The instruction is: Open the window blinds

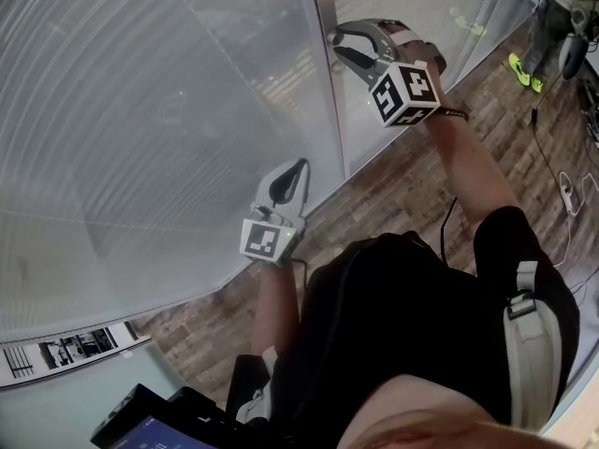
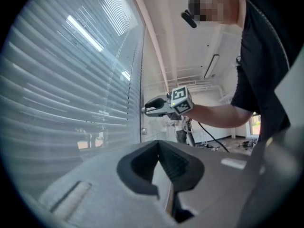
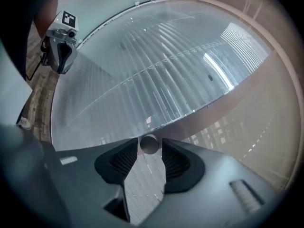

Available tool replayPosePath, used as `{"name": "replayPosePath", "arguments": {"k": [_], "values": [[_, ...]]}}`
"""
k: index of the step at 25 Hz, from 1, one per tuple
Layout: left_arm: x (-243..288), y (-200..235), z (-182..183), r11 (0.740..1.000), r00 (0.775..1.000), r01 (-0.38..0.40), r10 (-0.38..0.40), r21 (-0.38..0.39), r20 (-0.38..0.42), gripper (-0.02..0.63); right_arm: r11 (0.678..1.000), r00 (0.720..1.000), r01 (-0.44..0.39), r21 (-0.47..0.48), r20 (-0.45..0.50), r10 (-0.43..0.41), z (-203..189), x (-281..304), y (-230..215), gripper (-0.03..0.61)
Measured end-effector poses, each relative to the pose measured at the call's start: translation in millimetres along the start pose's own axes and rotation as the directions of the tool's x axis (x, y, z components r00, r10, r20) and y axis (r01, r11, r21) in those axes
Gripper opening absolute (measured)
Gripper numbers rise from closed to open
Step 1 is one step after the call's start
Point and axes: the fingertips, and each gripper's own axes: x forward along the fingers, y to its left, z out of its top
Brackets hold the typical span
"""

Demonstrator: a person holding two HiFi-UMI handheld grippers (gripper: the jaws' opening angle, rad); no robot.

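My head view shows the blinds (image 1: 140,110) pale silver-grey with fine parallel stripes from 9 to 12 o'clock, and the floor (image 1: 402,185) brown in a plank pattern. The left gripper (image 1: 296,166) and right gripper (image 1: 339,47) are light grey with black ribbed pads (image 3: 124,159), their cubes (image 1: 404,92) white with black square markers. Shoes (image 1: 524,71) at 1 o'clock are neon yellow-green.

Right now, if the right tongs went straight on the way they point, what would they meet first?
Most likely the small round knob centred between the tips of the open right tongs, beside the blinds; depth is unclear.
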Motion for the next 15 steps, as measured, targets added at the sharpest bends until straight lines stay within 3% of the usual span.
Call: {"name": "replayPosePath", "arguments": {"k": [7, 15], "values": [[-10, 1, 0, 1.0, 1.0, -0.021, 0.021, -0.008, 0.004, 0.003, 1.0, 0.999, 0.012, -0.019, -0.035, -0.013, -4, 2, 3, 0.167], [-17, 7, -5, 1.0, 1.0, -0.022, 0.022, -0.004, -0.002, 0.003, 0.998, 0.997, 0.055, -0.017, -0.046, -0.055, -6, 5, 2, 0.123]]}}
